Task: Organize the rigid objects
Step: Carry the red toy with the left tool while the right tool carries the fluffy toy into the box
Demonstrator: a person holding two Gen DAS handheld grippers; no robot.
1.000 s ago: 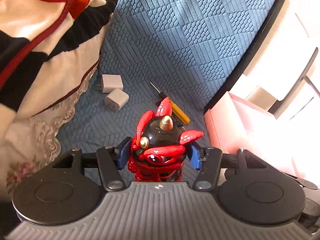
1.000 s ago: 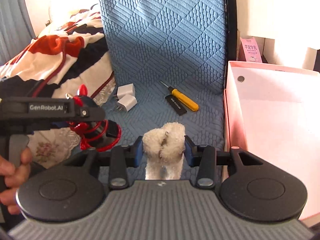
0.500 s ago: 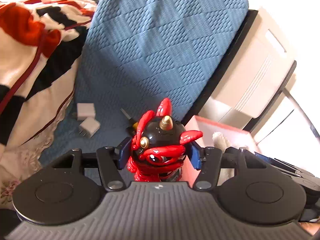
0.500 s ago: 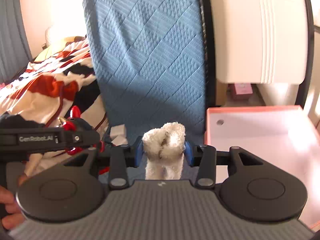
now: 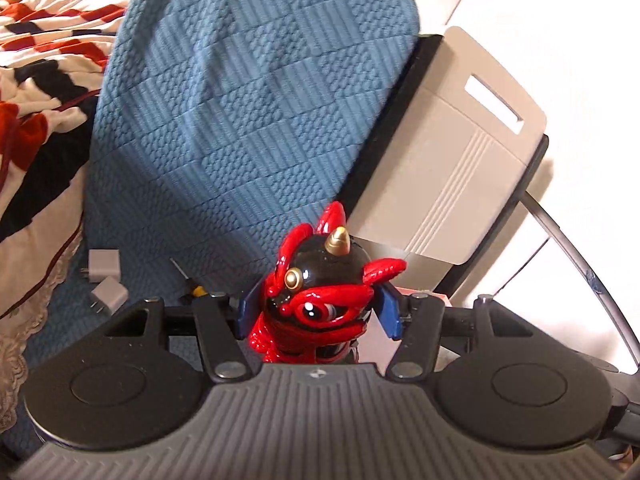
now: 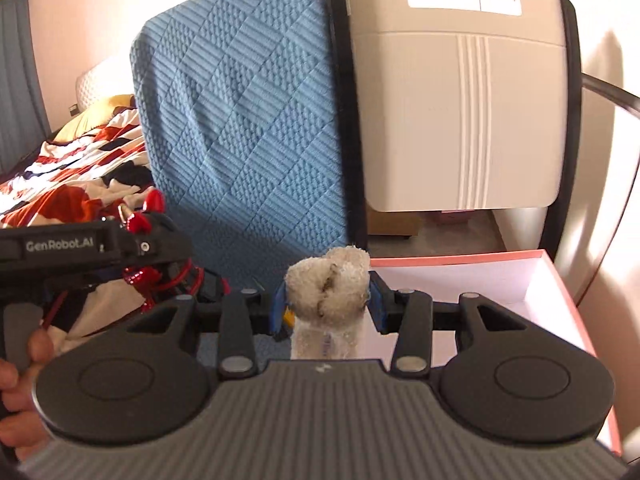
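My left gripper [image 5: 319, 306] is shut on a glossy red and black monster figure [image 5: 324, 296] with a gold horn, held up above the blue quilted seat [image 5: 224, 128]. It also shows at the left of the right wrist view [image 6: 160, 276]. My right gripper [image 6: 327, 306] is shut on a fuzzy cream plush toy [image 6: 326, 292], held in front of the near left corner of the pink box [image 6: 480, 276]. Two white chargers [image 5: 105, 280] and a screwdriver [image 5: 188, 280] lie on the seat, partly hidden by my left gripper.
A beige panel with a slot [image 6: 460, 92] stands behind the pink box. A red, white and black striped blanket [image 5: 36, 92] lies left of the seat. A black curved frame [image 5: 580, 264] runs at the right.
Both grippers have risen and tilted up, each with its toy. The seat objects have slid low in both views and the beige panel has come into sight.
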